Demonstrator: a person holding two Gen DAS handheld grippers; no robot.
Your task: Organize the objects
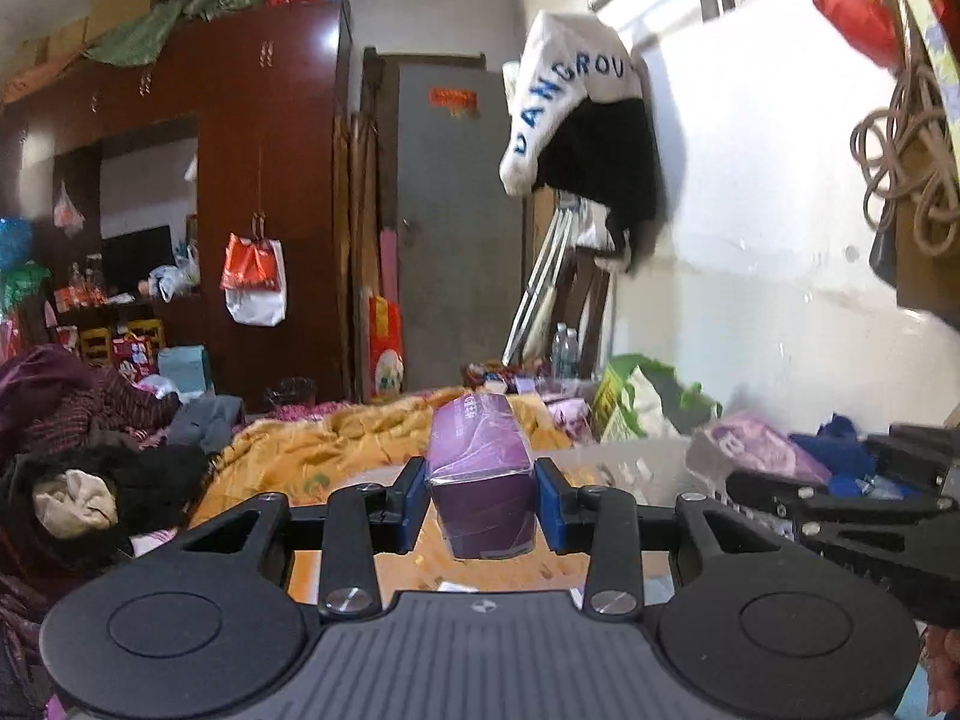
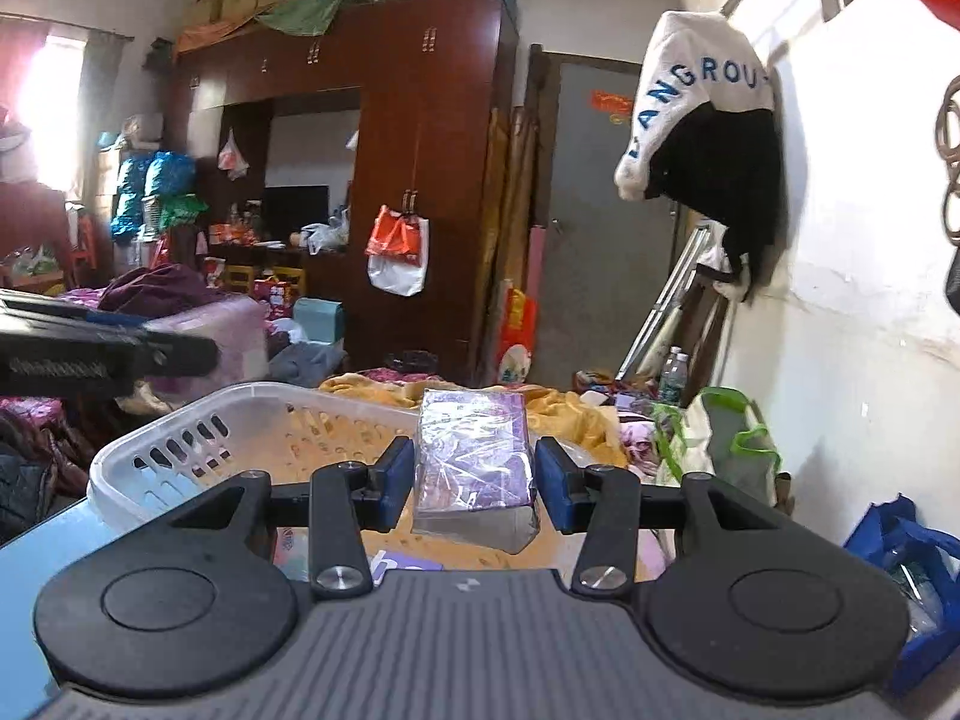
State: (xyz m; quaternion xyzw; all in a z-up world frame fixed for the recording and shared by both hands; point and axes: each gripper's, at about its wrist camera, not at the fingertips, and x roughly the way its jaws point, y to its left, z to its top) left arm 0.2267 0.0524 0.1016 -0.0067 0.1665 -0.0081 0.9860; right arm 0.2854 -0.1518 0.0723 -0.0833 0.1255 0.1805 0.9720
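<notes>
My left gripper (image 1: pixel 480 474) is shut on a purple pack wrapped in clear plastic (image 1: pixel 480 438). Its blue pads press both sides and the pack hangs in the air above the orange bedspread (image 1: pixel 336 450). My right gripper (image 2: pixel 474 471) is shut on a second purple pack in shiny wrap (image 2: pixel 474 438), held up over a white slotted plastic basket (image 2: pixel 180 450). The basket's rim (image 1: pixel 636 462) also shows to the right in the left wrist view. Both packs point away from me along the fingers.
A cluttered bedroom lies ahead, with a dark wooden wardrobe (image 2: pixel 420 150) and a grey door (image 1: pixel 456 228). Clothes are piled at the left (image 1: pixel 72 420). Bags stand along the white wall at the right (image 2: pixel 720 444). A black-and-white jacket (image 1: pixel 588 120) hangs on that wall.
</notes>
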